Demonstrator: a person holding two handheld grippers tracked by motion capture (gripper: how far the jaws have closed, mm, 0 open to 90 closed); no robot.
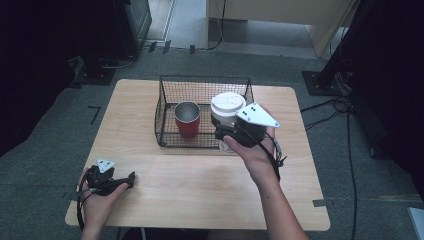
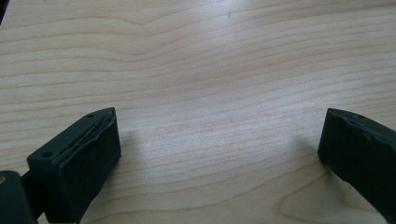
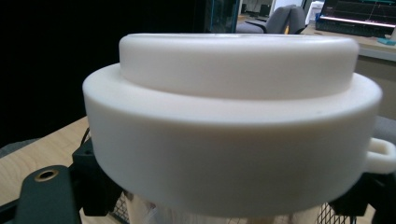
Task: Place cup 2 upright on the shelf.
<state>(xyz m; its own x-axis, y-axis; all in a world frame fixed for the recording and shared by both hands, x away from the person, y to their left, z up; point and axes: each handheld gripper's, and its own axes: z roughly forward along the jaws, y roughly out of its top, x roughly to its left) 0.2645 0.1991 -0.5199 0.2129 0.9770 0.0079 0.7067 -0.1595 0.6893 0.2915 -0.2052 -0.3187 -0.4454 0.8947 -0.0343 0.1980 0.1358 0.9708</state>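
A cup with a wide white lid [image 1: 227,106] is held over the front right corner of a black wire basket [image 1: 205,79]. My right gripper [image 1: 227,134] is shut on the cup's body just under the lid. In the right gripper view the lid [image 3: 233,116] looms close, and the right gripper [image 3: 224,207] has a black jaw on each side beneath it. A red cup [image 1: 187,120] with a metal inside stands upright in the basket. My left gripper [image 1: 129,180] rests on the table's front left; its jaws stand wide apart, the left gripper [image 2: 219,135] holding nothing.
The wooden table [image 1: 200,185] has bare room in front of the basket and on both sides. Cables [image 1: 330,107] trail on the grey floor to the right, and dark stands sit at the back corners.
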